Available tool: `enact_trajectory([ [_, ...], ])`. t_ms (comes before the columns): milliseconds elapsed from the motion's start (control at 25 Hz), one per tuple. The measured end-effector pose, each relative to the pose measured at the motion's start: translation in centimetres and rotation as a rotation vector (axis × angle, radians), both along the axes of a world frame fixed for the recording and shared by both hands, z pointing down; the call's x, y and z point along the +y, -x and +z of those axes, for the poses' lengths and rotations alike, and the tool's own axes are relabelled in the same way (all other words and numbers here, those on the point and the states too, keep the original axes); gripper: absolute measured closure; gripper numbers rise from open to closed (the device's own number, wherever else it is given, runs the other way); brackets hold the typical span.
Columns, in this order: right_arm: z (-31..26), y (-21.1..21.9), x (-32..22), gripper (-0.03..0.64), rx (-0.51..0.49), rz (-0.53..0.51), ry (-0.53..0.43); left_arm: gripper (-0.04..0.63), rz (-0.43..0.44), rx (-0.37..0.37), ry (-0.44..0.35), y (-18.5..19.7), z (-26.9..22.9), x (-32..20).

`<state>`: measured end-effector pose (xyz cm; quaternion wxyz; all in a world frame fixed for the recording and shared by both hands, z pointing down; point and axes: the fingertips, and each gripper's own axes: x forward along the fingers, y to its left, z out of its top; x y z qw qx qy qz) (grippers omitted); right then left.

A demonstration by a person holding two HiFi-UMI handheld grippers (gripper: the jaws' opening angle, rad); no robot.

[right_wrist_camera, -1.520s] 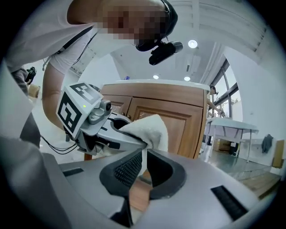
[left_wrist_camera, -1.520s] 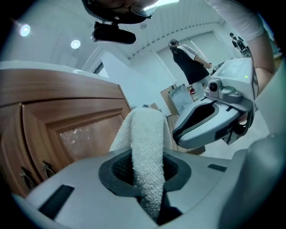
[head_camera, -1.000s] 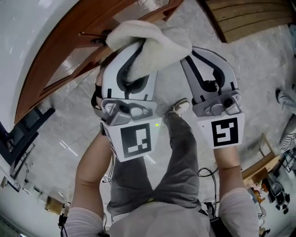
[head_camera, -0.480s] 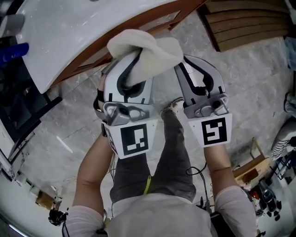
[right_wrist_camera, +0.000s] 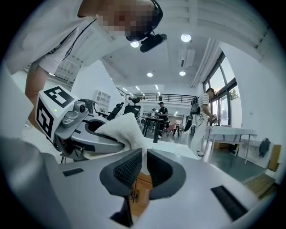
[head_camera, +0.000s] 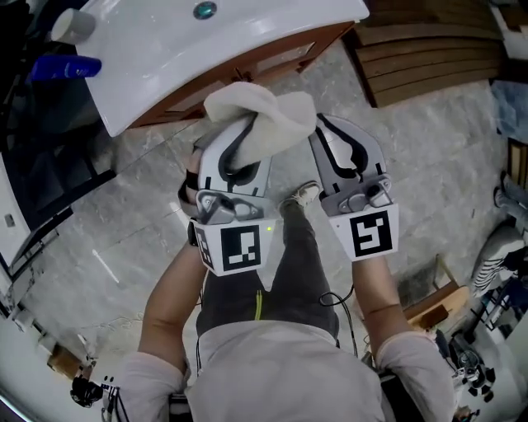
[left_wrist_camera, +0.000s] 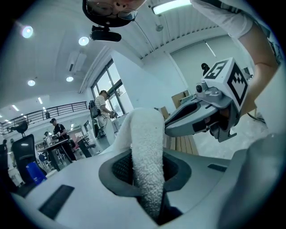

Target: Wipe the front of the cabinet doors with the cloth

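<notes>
Left gripper: jaws clamped on the white cloth, a thick terry fold standing up out of the pads and flopping over toward the right gripper. Right gripper: jaws drawn together to a thin slit, nothing caught in it; brown wood shows through the gap. In the right gripper view the cloth's loose end lies just left of the jaws, draped off the left gripper's tips; I can't tell whether it touches the right ones. Head view: both grippers side by side, tips angled toward each other, the cloth bunched over the left tips and spilling across to the right tips. The bundle is raised toward the cabinet doors, brown wood fronts under a white tabletop with a round drain set in it. Whether the cloth touches the doors can't be made out from here. A blue bottle shows at the tabletop's left end. Grey marble floor below, the person's grey trouser leg and a shoe between the two grippers. Slatted wooden panel to the right of the cabinet.
</notes>
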<state>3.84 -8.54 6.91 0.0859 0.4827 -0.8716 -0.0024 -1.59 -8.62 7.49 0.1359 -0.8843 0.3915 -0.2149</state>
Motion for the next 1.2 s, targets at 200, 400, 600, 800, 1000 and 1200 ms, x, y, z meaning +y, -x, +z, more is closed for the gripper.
enact_trajectory([
  [200, -4.1, 1.1, 3.1, 0.558, -0.003, -0.033, 0.027, 0.503, -0.052, 0.016, 0.014, 1.5, -4.4, 1.8],
  [400, -8.8, 0.9, 5.0, 0.558, -0.018, -0.016, 0.002, 0.503, -0.038, 0.029, -0.008, 1.1, -8.5, 3.7],
  [600, -11.7, 0.8, 6.6, 0.558, -0.024, -0.014, 0.001, 0.503, -0.034, 0.029, -0.031, 0.8, -12.2, 5.0],
  [800, -14.0, 1.2, 6.8, 0.558, -0.033, -0.03, -0.018, 0.503, -0.054, 0.036, -0.04, 1.5, -14.7, 5.6],
  [1000, -16.5, 1.9, 7.3, 0.558, -0.018, -0.047, -0.049, 0.503, -0.082, 0.044, -0.06, 2.9, -17.0, 6.1],
  [1200, -18.6, 1.9, 7.4, 0.558, -0.006, -0.041, -0.073, 0.503, -0.091, 0.039, -0.084, 3.8, -19.0, 6.4],
])
